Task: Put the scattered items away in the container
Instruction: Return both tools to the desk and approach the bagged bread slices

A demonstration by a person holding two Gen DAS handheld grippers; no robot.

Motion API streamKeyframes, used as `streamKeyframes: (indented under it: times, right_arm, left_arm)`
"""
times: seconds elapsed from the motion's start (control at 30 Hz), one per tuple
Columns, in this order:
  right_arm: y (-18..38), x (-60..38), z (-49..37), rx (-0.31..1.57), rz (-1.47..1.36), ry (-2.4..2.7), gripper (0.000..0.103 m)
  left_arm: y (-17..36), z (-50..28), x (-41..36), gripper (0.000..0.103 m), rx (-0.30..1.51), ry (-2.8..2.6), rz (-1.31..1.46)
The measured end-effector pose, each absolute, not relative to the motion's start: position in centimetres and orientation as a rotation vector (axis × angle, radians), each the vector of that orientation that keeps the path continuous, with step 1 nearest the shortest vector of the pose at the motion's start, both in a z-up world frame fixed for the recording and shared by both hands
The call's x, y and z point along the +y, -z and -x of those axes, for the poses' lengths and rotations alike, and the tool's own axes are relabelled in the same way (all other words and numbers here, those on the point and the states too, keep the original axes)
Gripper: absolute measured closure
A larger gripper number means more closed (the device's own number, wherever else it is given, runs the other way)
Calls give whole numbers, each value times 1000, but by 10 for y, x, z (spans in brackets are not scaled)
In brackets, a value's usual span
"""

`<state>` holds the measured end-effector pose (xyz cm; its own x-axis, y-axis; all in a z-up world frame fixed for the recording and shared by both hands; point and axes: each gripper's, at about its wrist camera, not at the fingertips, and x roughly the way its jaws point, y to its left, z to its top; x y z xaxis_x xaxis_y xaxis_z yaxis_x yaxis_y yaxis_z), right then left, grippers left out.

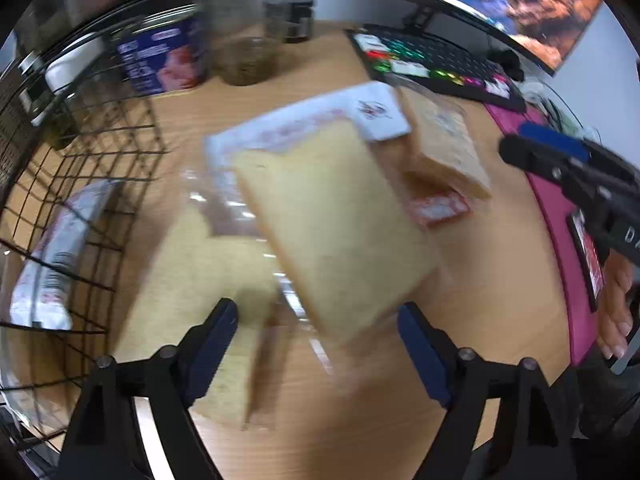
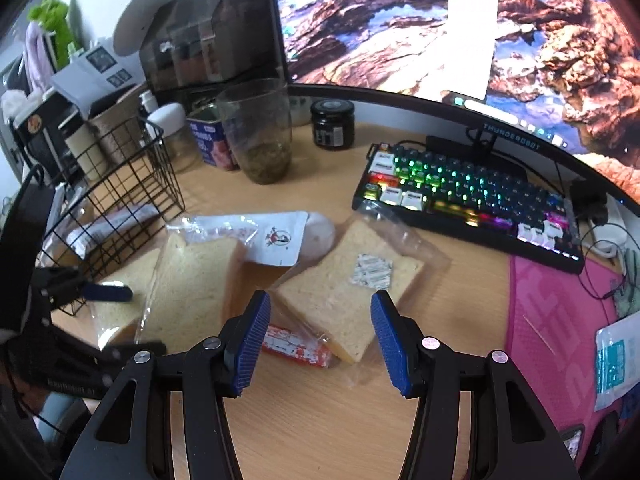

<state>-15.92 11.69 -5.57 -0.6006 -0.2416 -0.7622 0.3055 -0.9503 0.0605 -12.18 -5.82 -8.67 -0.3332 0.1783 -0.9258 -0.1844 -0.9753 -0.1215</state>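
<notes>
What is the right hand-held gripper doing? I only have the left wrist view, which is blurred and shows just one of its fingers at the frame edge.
Observer: The right hand-held gripper has its jaws apart with nothing between the pads. A bagged bread slice lies on the desk beyond them.
Reviewer: Is anything on that slice? In my view it is a smear.
Observer: A small silver sachet sits on its upper face. I cannot tell whether it is inside the bag.
Reviewer: Is there anything further right on the pink mat?
Observer: Yes, a blue-and-white packet lies at the far right edge of the pink mat.
</notes>
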Motion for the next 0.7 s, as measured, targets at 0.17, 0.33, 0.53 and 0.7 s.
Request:
streamKeyframes:
  times: [0.17, 0.33, 0.53, 0.7]
  right_arm:
    - [51, 128, 153, 89, -1191, 2582, 50]
    - [46, 139, 148, 75, -1180, 2599, 50]
    - [50, 130, 143, 107, -1173, 2557, 50]
    - [56, 115, 143, 112, -1171, 2526, 50]
  left_arm:
    - [100, 117, -20, 19, -54, -2239, 1656]
    - [77, 110, -4, 26, 1, -2271, 1610]
    - [62, 115, -54, 26, 94, -2503, 1623]
    - [87, 115, -99, 26, 50, -2522, 1755]
